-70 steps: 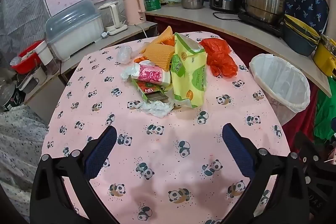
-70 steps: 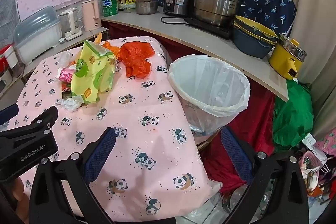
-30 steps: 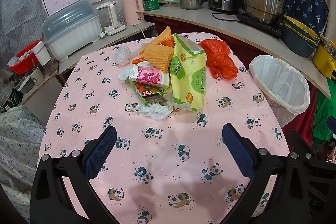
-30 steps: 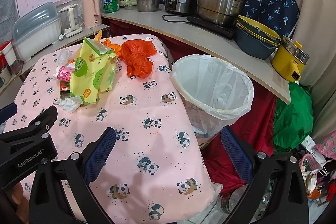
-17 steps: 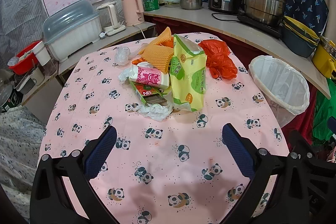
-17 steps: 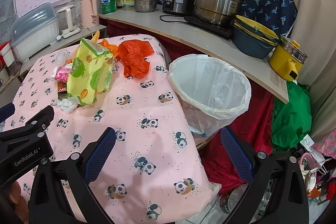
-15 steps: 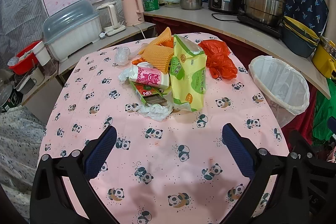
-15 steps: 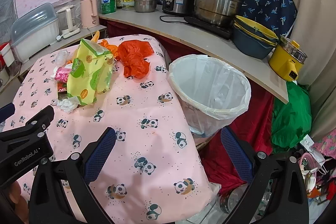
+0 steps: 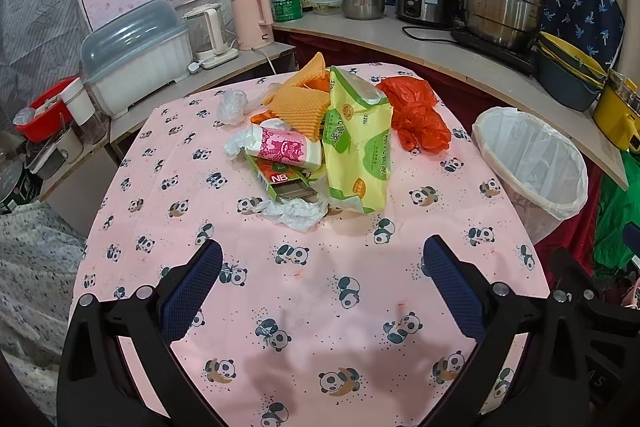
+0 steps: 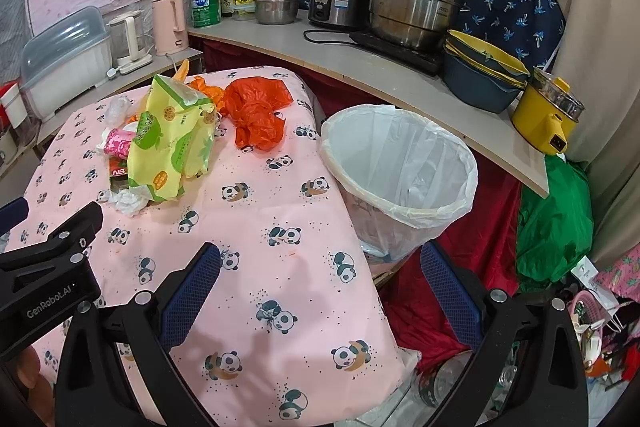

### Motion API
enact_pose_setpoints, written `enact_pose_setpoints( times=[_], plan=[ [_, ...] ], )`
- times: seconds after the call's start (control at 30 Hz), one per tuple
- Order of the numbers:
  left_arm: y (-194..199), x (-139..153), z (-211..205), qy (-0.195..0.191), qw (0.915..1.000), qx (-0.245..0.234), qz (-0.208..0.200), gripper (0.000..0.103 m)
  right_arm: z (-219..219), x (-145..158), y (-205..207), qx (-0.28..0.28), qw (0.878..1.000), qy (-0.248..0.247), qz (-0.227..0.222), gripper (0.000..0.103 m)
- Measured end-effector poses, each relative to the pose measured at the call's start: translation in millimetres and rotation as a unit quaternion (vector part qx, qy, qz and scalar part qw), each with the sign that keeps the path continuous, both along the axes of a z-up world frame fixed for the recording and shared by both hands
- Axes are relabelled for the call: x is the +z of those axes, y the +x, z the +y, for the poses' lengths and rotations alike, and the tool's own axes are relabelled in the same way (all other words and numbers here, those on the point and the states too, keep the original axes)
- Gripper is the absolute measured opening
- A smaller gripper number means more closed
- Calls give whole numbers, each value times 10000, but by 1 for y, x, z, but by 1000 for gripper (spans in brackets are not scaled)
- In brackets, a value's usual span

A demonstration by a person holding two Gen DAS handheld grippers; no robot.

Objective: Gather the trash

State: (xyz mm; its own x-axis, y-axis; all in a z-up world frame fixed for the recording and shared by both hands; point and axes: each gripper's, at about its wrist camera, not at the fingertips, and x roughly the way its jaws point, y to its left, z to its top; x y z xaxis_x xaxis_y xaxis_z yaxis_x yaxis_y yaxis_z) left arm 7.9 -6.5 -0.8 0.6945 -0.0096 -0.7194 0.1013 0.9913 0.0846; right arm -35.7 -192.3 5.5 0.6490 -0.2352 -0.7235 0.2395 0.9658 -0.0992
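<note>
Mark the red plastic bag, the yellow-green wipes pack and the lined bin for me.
red plastic bag (image 9: 416, 115), left wrist view, on its crumpled middle.
yellow-green wipes pack (image 9: 356, 147), left wrist view, on its printed front face.
lined bin (image 10: 472, 171), right wrist view, on the liner folded over its right rim.

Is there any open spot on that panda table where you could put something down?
Yes: the near half of the tablecloth, between the left gripper and the trash pile, lies bare. So does the strip between pile and bin. The far middle is crowded.
</note>
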Motion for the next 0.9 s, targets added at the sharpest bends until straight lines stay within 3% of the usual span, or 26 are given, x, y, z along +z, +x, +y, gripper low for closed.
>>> enact_pose_setpoints(
  times=[0.9],
  plan=[
    [-2, 3, -2, -32, 10000, -27, 1, 96, -2, 0, 0, -30, 10000, 4, 3, 96]
  ],
)
